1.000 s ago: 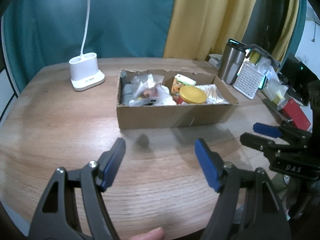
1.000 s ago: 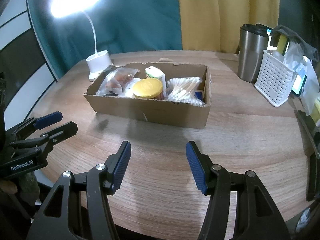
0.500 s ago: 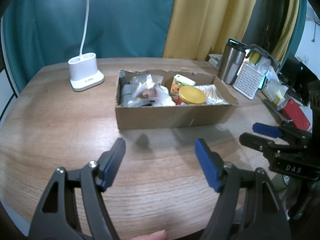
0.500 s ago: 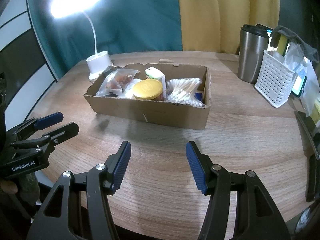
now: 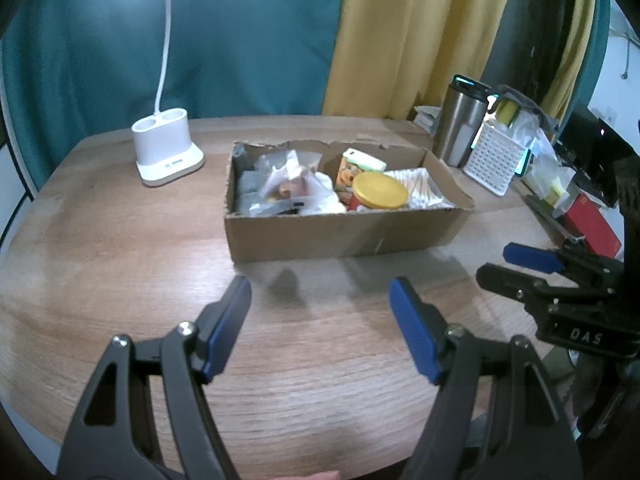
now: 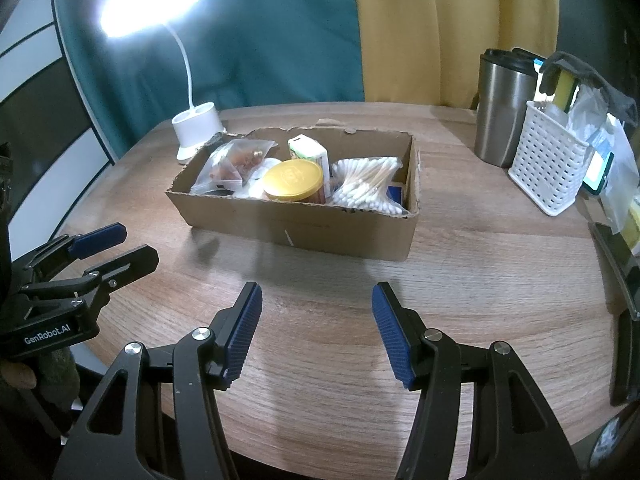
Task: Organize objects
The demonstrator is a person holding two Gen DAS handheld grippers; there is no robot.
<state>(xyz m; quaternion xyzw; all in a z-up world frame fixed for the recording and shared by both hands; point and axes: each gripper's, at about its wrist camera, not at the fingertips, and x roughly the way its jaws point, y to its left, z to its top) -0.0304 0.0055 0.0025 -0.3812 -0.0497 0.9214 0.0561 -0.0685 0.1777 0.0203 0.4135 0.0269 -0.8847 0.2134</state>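
The fingers of the left gripper (image 5: 320, 320) and right gripper (image 6: 316, 328) are spread wide, holding nothing, and have barely moved in the last second, so nothing has changed for the tidying. Past the bare worktop (image 6: 480, 280), the cardboard box (image 6: 304, 232) holds a yellow-lidded jar (image 6: 293, 179), cotton swabs (image 6: 366, 184) and bags.

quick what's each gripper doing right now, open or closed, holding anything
Left gripper: open, holding nothing, above the table in front of the cardboard box.
Right gripper: open, holding nothing.
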